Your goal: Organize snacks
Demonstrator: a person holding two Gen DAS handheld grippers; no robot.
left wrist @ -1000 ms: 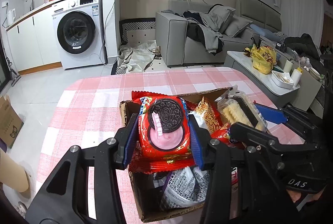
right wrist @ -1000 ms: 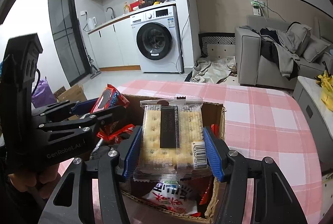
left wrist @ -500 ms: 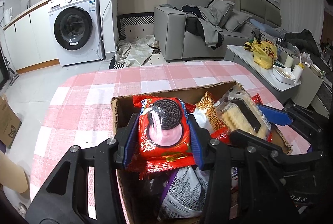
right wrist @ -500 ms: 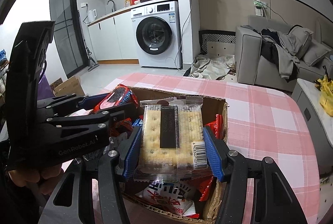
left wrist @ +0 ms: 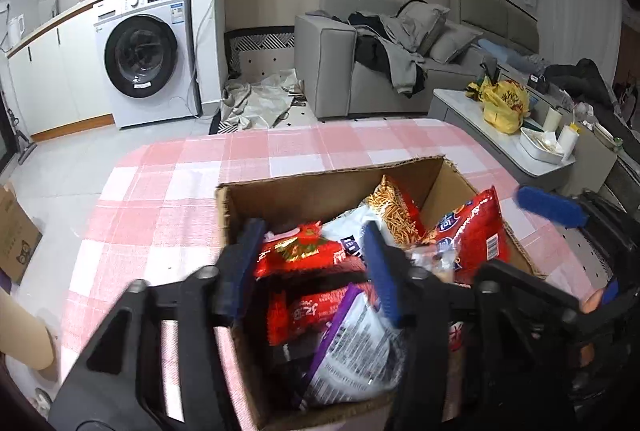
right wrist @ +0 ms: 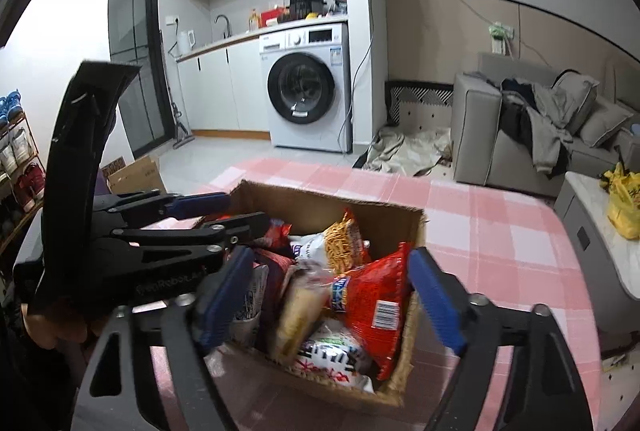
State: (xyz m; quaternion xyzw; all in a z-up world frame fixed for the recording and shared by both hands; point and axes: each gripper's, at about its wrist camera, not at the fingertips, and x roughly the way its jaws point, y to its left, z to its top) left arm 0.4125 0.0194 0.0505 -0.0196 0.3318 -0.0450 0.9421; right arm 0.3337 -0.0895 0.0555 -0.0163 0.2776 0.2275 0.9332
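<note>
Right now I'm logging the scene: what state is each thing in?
Cardboard box: open-topped, piled with snack packs.
Left hand-held gripper: jaws opening, gripping nothing.
Right hand-held gripper: jaws opening, gripping nothing.
Washing machine: door shut.

Box (left wrist: 320, 187): brown corrugated cardboard, matt, torn rough rim. Snack packets (left wrist: 472, 235): glossy crinkled plastic film, red, white, purple. Counter cloth (left wrist: 168, 191): pink-white check, matt weave. Left claw (left wrist: 310, 271), right claw (right wrist: 328, 299): black matt plastic, blue pads (right wrist: 436, 299), metal screws.
</note>
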